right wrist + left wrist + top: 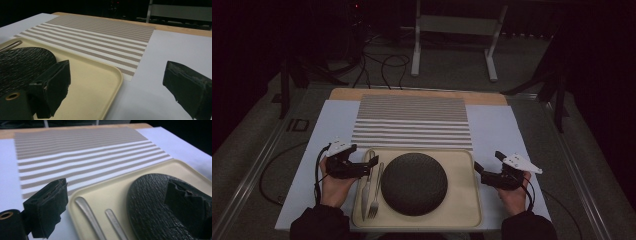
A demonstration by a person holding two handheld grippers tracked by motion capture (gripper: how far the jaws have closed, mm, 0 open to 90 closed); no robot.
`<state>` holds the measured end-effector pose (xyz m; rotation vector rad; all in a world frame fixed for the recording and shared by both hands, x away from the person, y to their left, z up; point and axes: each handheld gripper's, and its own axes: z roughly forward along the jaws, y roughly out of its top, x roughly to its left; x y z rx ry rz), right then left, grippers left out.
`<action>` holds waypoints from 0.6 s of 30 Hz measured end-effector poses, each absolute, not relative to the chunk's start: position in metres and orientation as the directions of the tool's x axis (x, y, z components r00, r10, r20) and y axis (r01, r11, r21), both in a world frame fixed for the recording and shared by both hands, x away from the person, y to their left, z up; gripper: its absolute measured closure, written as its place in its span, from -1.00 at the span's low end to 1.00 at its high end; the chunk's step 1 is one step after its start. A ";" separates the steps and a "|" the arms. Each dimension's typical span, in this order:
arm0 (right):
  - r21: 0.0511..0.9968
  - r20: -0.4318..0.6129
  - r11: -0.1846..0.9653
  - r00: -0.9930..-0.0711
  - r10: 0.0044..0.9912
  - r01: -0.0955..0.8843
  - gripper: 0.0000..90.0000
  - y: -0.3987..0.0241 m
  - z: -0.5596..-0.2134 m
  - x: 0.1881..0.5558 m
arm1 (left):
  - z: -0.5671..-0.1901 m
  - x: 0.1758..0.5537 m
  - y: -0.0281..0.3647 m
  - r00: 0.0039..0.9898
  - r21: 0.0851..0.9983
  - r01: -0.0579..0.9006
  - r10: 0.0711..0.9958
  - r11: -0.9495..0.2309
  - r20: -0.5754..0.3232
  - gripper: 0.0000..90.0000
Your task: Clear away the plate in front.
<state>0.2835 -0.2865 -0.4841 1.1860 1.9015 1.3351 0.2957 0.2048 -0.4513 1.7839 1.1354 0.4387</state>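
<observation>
Both grippers flank the tray (464,210), left gripper (371,163) over the cutlery (368,187), right gripper (477,168) at the rim, jaws apart and empty, probably ready to unload onto the mat (412,122).

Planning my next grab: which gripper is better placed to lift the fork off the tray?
Left. The left gripper hangs open at the tray's left edge, right by the fork. The right gripper sits across the tray, past the dark round plate.
</observation>
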 end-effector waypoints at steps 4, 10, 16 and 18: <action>0.927 0.056 0.135 -0.483 0.874 0.350 -0.82 -0.285 -0.484 0.282 | -0.449 0.294 0.219 0.499 0.867 0.485 0.850 -0.111 -0.171 -0.97; 0.930 0.050 0.142 -0.498 0.866 0.340 -0.82 -0.284 -0.484 0.280 | -0.448 0.287 0.241 0.473 0.900 0.428 0.870 -0.085 -0.142 -1.00; 0.932 0.048 0.144 -0.507 0.860 0.333 -0.82 -0.283 -0.484 0.277 | -0.453 0.281 0.262 0.438 0.922 0.379 0.893 -0.076 -0.106 -1.00; 0.932 0.049 0.144 -0.509 0.859 0.333 -0.82 -0.283 -0.485 0.276 | -0.456 0.280 0.268 0.430 0.924 0.377 0.895 -0.061 -0.117 -1.00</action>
